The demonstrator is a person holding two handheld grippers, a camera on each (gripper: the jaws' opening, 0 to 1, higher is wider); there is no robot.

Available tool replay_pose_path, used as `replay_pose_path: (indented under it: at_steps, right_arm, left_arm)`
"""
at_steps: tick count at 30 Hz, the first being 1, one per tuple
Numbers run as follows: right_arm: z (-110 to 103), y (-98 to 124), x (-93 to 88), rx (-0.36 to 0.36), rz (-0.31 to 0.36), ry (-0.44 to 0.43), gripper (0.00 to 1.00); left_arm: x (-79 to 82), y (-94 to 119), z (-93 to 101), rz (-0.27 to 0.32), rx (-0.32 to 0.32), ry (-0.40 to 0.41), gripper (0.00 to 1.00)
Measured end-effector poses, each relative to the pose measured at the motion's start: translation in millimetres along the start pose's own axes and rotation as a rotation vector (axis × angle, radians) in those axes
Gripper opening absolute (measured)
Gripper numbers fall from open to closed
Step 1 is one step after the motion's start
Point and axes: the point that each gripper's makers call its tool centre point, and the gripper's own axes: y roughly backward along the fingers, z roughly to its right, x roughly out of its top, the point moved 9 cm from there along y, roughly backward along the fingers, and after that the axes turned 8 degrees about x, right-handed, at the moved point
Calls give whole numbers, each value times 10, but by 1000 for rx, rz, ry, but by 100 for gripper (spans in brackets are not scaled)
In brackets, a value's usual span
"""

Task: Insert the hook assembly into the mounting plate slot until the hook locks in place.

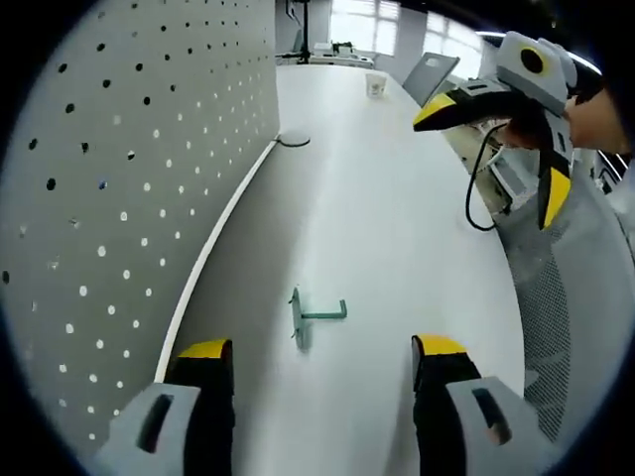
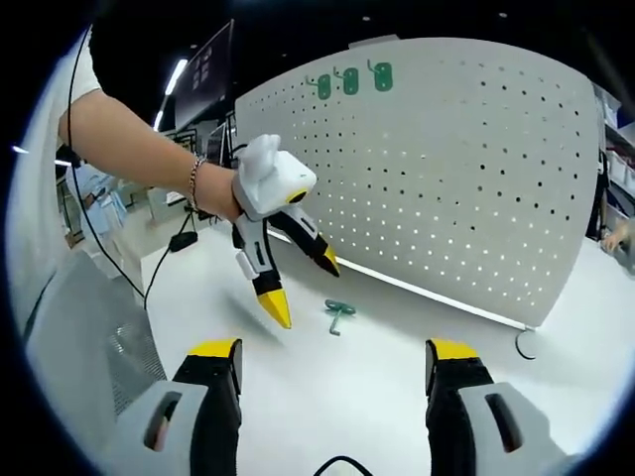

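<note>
A white bench [image 1: 397,228] runs along a grey pegboard [image 2: 466,169], with three green hooks [image 2: 349,79] already mounted near its top. The loose green hook [image 1: 313,315] lies flat just ahead of your left gripper [image 1: 322,362], between its spread, empty jaws, arm pointing away from the board. Your right gripper [image 2: 332,367], also spread and empty, is farther away.

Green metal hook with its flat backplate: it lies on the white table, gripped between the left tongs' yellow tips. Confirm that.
Not gripped. The green metal hook with its flat backplate does lie on the white table, but the left tongs stand open, their yellow tips apart either side and short of it, touching nothing. The left gripper view shows this; in the right gripper view the hook lies free too.
</note>
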Motion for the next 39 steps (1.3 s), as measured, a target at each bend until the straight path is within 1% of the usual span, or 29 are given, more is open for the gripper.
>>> replay_pose_path:
  at_steps: [3, 7, 15, 17, 21, 23, 26, 28, 32, 33, 37, 39]
  right_arm:
    - [-6, 2, -5, 1, 0, -3, 73]
    - [1, 7, -12, -2, 0, -5, 73]
    - [18, 45, -17, -12, 9, -16, 72]
    - [22, 58, -32, -15, 11, -23, 72]
    - [20, 76, -54, -19, 11, -30, 71]
    - [21, 86, -56, -22, 17, -33, 71]
    - [35, 90, -61, -27, 25, -39, 70]
    - [32, 91, -62, -27, 23, -40, 70]
    - [35, 95, -53, -31, 29, -46, 69]
    - [40, 100, -51, -34, 29, -46, 69]
    - [48, 111, -38, -41, 32, -45, 68]
    - [48, 114, -40, -42, 34, -46, 68]
  left_arm:
    - [-8, -52, 16, -30, -9, -24, 75]
    - [6, -121, 15, -48, -17, -16, 75]
    - [32, -254, 48, -101, -34, -47, 73]
    - [52, -283, 63, -101, -38, -36, 72]
    - [98, -304, 63, -96, -30, -45, 71]
    - [95, -311, 56, -100, -20, -61, 70]
    - [85, -311, 76, -104, -19, -90, 70]
    - [81, -307, 72, -101, -19, -90, 70]
    - [67, -316, 50, -100, -2, -115, 66]
    - [68, -318, 44, -94, -1, -101, 66]
    - [66, -315, 38, -87, 7, -87, 63]
    - [63, -302, 31, -86, 11, -81, 60]
